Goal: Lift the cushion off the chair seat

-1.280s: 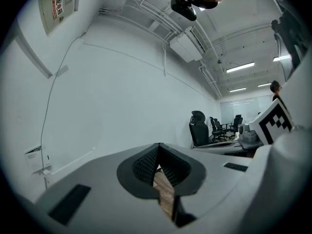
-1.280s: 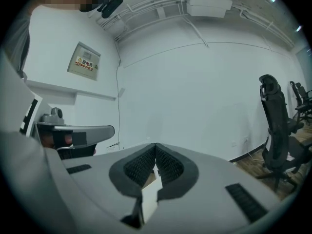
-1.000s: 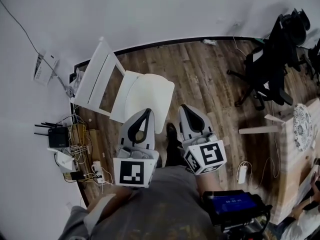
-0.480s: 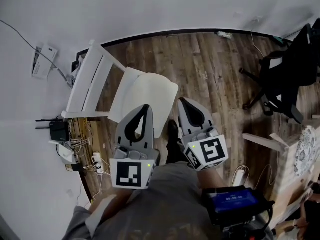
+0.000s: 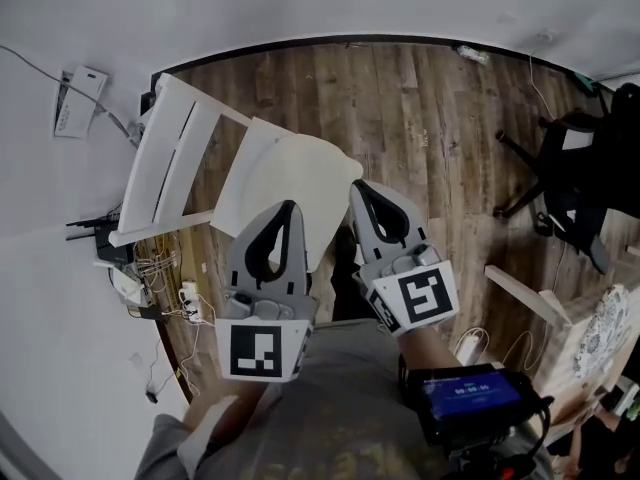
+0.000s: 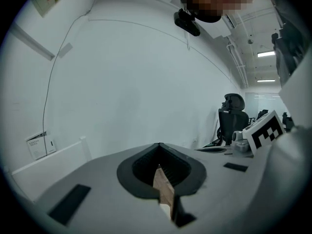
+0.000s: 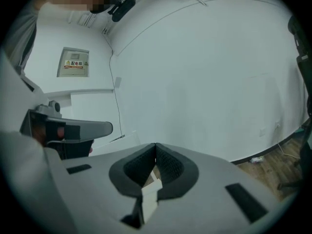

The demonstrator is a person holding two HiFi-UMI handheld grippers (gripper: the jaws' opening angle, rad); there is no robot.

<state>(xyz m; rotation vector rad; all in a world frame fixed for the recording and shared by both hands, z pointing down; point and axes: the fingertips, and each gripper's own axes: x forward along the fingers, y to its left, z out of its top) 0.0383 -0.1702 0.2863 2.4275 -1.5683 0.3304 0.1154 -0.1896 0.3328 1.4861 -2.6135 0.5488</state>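
The head view alone shows the task's thing: a pale round cushion (image 5: 300, 180) lies on the seat of a white chair (image 5: 165, 163), whose slatted back stands toward the wall (image 5: 320, 3); the wooden floor (image 5: 430, 118) spreads around it. In that view the left gripper (image 5: 289, 206) overlaps the cushion's near edge and the right gripper (image 5: 357, 185) sits just beside its right edge; whether either touches it cannot be told from above. A black office chair (image 5: 570, 168) stands well apart at the right; a router (image 5: 100, 253) and a tangle of cables (image 5: 160, 268) lie by the wall, left of the chair.

Neither gripper view shows the cushion; both look mostly at the bare wall. The left gripper (image 6: 160, 144) view shows its 2 jaws together at the tips with nothing clamped between them, a strip of wood floor showing through the slot behind; it also catches the office chair (image 6: 232, 116) and the right gripper's marker cube (image 6: 265, 128). The right gripper (image 7: 155, 144) view shows its 2 jaws likewise together and empty; the left gripper (image 7: 68, 130) shows at the left edge, a labelled wall box (image 7: 73, 62) hangs above it, and a patch of floor (image 7: 273, 167) shows at the lower right.
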